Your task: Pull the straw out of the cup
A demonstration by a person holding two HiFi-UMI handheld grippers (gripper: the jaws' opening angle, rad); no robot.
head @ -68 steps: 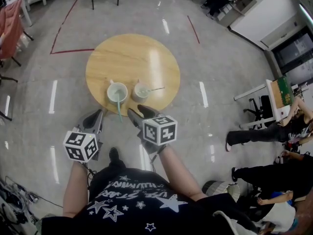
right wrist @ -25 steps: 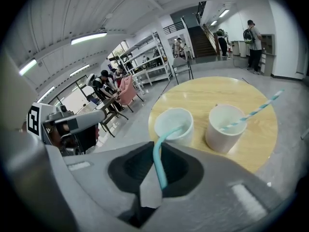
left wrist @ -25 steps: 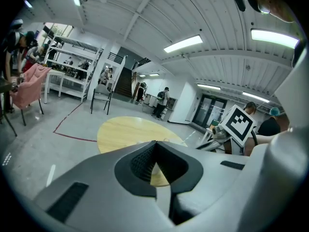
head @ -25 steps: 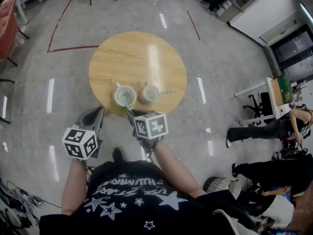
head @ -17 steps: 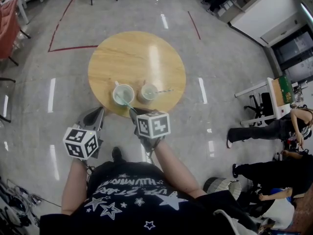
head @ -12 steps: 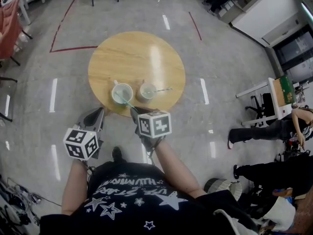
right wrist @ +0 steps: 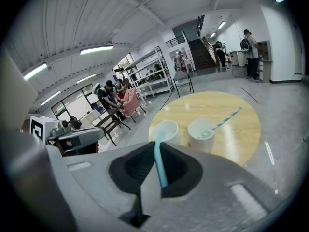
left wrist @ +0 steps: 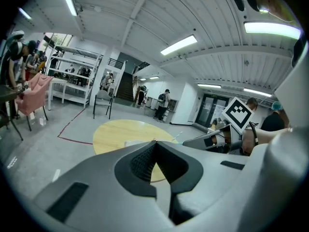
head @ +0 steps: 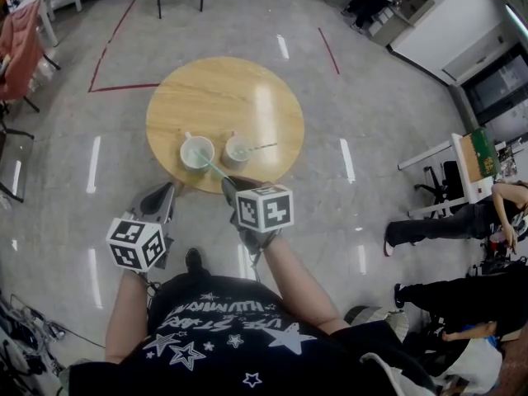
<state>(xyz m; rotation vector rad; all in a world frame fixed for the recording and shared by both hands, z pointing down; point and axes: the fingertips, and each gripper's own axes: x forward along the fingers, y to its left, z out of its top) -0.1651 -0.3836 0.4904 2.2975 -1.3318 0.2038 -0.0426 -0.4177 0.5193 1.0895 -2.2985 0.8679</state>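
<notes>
While the right gripper [right wrist: 154, 143] sits low and centre in the head view, just off the near edge of the round wooden table [head: 223, 97], its own view shows both pads clenched on the light blue straw [right wrist: 160, 166]. The straw is pinched near its close end and runs up and away from the jaws toward the white cup [right wrist: 168, 131] sitting just above them in that view. Its far end reaches the cup's mouth, but how much of it is inside the cup is hard to tell. From the head view the same straw is a thin slanted line between that cup, on the left of the pair, and the gripper tips.

Just to the right of it, close but not touching, is a second cup [right wrist: 202, 134] with a striped straw [right wrist: 223, 121] leaning out toward the right side of the frame. Both cups stand near the table's lower edge in the head view.

The left gripper [left wrist: 154, 141] is down at the lower left of the head view, off the table and apart from the cups. Its jaws are pressed together with nothing between them
</notes>
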